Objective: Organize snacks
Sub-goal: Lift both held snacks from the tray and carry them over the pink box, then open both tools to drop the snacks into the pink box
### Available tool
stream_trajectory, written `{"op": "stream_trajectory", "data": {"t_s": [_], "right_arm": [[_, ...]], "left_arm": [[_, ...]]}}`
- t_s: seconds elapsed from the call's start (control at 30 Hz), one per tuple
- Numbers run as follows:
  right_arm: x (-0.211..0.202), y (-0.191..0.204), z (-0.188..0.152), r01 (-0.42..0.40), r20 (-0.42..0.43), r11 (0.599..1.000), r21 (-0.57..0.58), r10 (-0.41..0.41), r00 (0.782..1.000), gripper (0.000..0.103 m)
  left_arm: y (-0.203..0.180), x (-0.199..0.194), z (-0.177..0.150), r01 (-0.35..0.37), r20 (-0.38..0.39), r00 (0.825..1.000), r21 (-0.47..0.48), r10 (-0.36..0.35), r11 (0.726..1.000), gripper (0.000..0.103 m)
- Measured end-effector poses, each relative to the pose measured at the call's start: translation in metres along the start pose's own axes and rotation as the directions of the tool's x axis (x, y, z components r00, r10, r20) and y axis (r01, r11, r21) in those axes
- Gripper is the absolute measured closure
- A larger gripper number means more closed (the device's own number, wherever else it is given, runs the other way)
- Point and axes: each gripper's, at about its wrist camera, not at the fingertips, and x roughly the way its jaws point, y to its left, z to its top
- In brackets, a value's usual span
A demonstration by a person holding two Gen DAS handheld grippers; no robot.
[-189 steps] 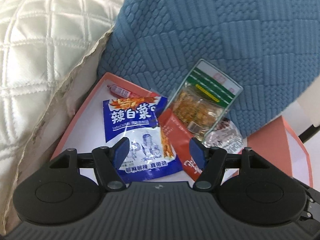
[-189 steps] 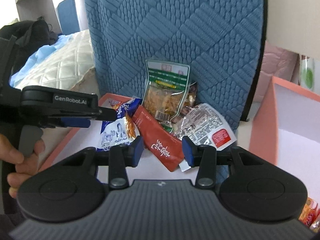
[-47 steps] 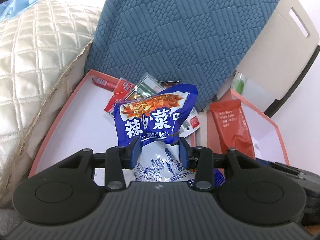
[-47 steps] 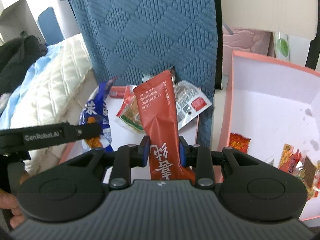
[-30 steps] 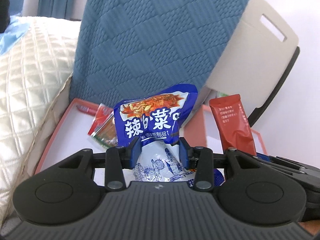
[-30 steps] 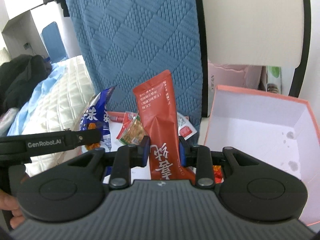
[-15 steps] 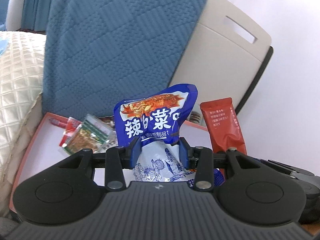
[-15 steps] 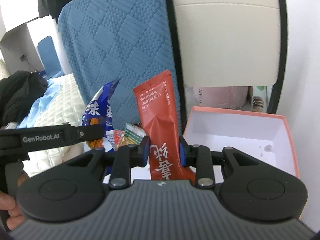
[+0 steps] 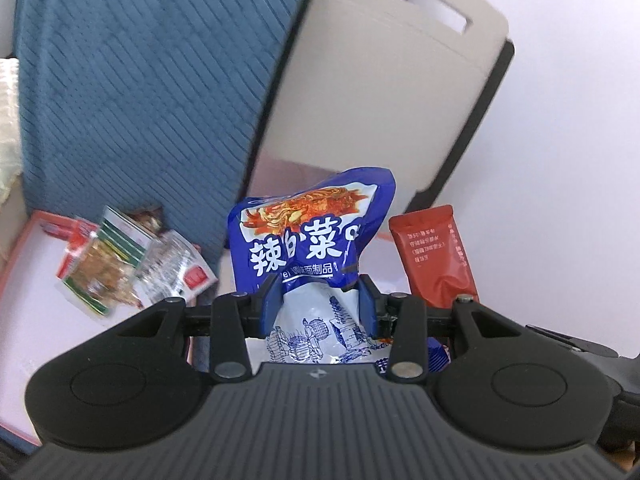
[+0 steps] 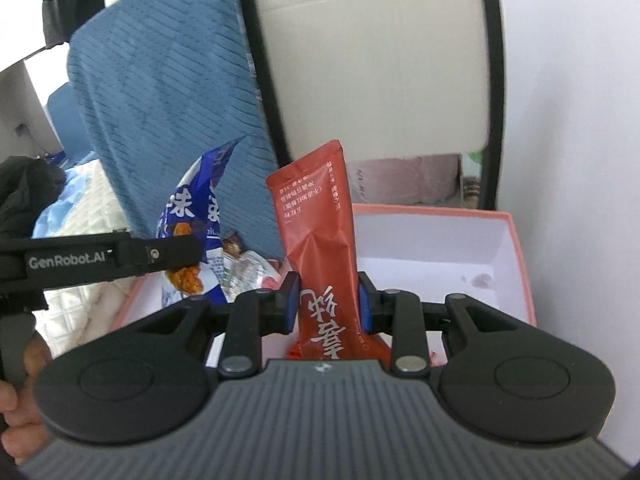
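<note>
my left gripper [image 9: 319,300] is pinching a blue snack bag [image 9: 310,240], its blue pads pressed against the crumpled white lower half, so the bag stands upright in front of me. my right gripper [image 10: 328,306] is clamped on a red packet [image 10: 316,224] that also stands up, tilted a little. in the left view that same red packet [image 9: 434,256] shows just to the right of the blue bag, and in the right view the blue bag [image 10: 200,216] hangs to the left, with the black arm of my left tool crossing in front of it.

behind both sits a blue quilted cushion [image 9: 140,80] with a beige plastic chair back [image 9: 376,92] beside it, and a plain white wall [image 9: 580,160] on the right. a cream quilted cover [image 10: 88,208] lies off to the left.

low on the left is a shallow pink tray [image 9: 24,304] with a white floor; a few leftover packets [image 9: 120,264] are heaped at its far end against the cushion. on the right is a deeper pink box [image 10: 520,264], white inside with a few small stains on its floor. my red packet is held up in front of that box's near left corner.
</note>
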Motion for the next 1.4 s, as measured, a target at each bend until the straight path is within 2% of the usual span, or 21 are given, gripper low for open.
{"op": "stream_trajectory", "data": {"t_s": [0.27,0.63,0.97,1.17,1.27,1.33,1.4], "right_arm": [[0.031,-0.042,-0.019,0.033,-0.071,0.998,0.05,-0.029,0.997,0.07],[0.079,-0.084,-0.048,0.061,-0.171,0.992,0.106,-0.043,0.984,0.07],[0.104,-0.103,-0.059,0.085,-0.22,0.987,0.139,-0.053,0.974,0.07],[0.102,-0.108,-0.063,0.091,-0.217,0.985,0.147,-0.058,0.974,0.07],[0.101,-0.108,-0.06,0.107,-0.229,0.982,0.154,-0.069,0.971,0.069],[0.099,-0.108,-0.058,0.108,-0.226,0.981,0.159,-0.071,0.972,0.056],[0.096,-0.106,-0.055,0.106,-0.214,0.983,0.153,-0.072,0.974,0.058]], "left_arm": [[-0.018,0.052,-0.019,-0.005,-0.091,0.996,0.022,0.007,1.0,0.057],[-0.026,0.111,-0.048,-0.025,-0.196,0.98,0.035,0.031,0.999,0.057],[-0.028,0.139,-0.06,-0.031,-0.239,0.97,0.062,0.045,0.998,0.057],[-0.03,0.136,-0.059,-0.03,-0.232,0.972,0.063,0.044,0.998,0.056],[-0.031,0.129,-0.057,-0.03,-0.221,0.974,0.066,0.043,0.997,0.034],[-0.032,0.121,-0.055,-0.023,-0.2,0.979,0.078,0.038,0.997,0.033],[-0.034,0.113,-0.052,-0.016,-0.185,0.982,0.093,0.033,0.996,0.033]]}}
